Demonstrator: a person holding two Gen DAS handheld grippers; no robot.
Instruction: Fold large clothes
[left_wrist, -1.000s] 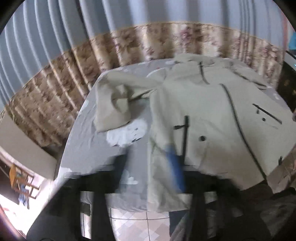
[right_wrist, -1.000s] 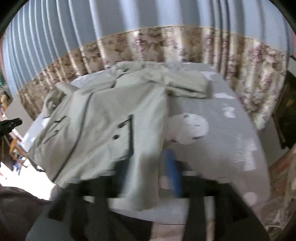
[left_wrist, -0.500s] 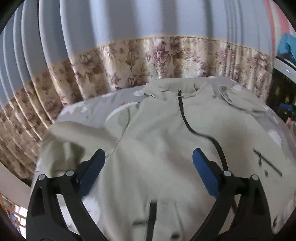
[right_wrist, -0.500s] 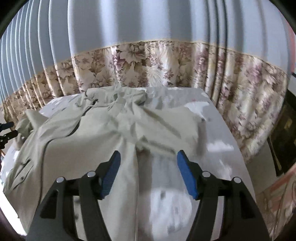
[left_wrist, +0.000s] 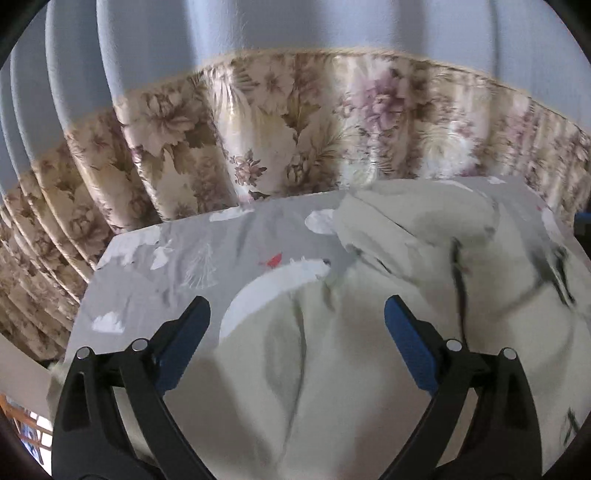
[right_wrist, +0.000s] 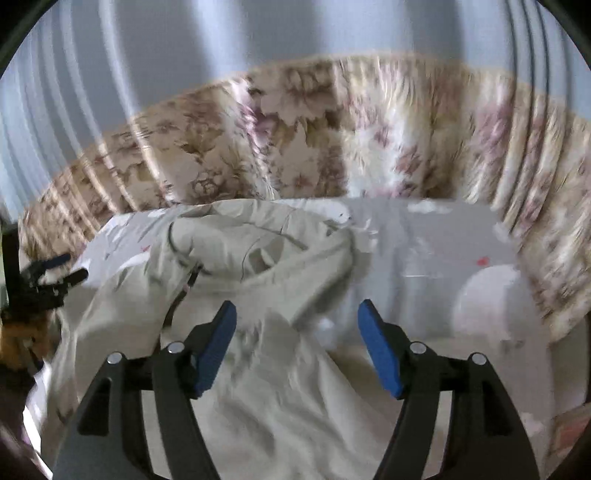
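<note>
Your left gripper (left_wrist: 297, 325) gapes wide, empty, over the beige jacket (left_wrist: 369, 350) rumpled across the grey-sheeted table (left_wrist: 177, 266). Right gripper (right_wrist: 297, 326) is opening, cloth beneath, nothing pinched. Soft, floppy, bulky stuff: pinch both shoulder seams near the far collar.

My jacket (left_wrist: 369, 369) runs off the bottom edge in both views; its zip (left_wrist: 458, 273) & right side are smeared w/ blur.

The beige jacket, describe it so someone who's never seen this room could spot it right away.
Start at the floral curtain; in front lies a grey printed sheet. The beige jacket lies rumpled on it, the only plain pale garment there, marked by a dark zipper line.
</note>
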